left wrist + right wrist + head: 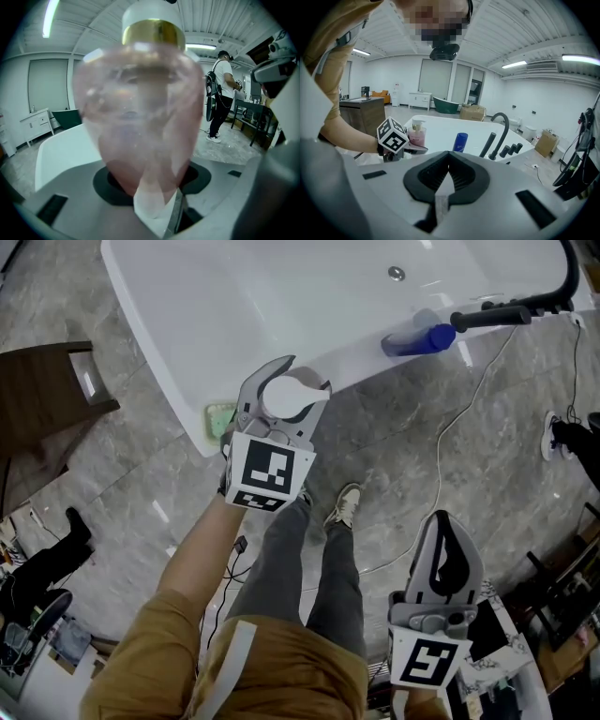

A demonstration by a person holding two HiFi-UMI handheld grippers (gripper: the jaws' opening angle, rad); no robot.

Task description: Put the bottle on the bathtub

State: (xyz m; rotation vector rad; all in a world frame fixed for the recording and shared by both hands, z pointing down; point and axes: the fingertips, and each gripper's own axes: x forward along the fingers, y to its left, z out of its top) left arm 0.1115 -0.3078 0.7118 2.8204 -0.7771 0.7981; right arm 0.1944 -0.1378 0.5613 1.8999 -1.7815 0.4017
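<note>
"Pink bottle [140,117] with the gold collar and white pump: where is it?"

"In my left gripper [295,376]. Its jaws are clamped on the body from both sides, and the bottle stands upright between them, pump on top. From my head I see it over the near left corner of the white bathtub [216,306]."

"Is it down on the rim?"

"I cannot tell. The gripper hides the base. From my right gripper's camera the bottle sits at about rim level, at the tub's left end."

"And your right gripper [448,538]?"

"Jaws together, nothing between them. It is low at my right side, over the grey marble floor [394,446], well apart from the tub."

"Anything else by the tub?"

"A blue bottle [424,338] stands on the near rim, well to the right of mine. Just beside it is the black faucet [497,315] with its handles. A small green thing [217,416] shows just beside the tub's near left corner, next to my left gripper."
</note>
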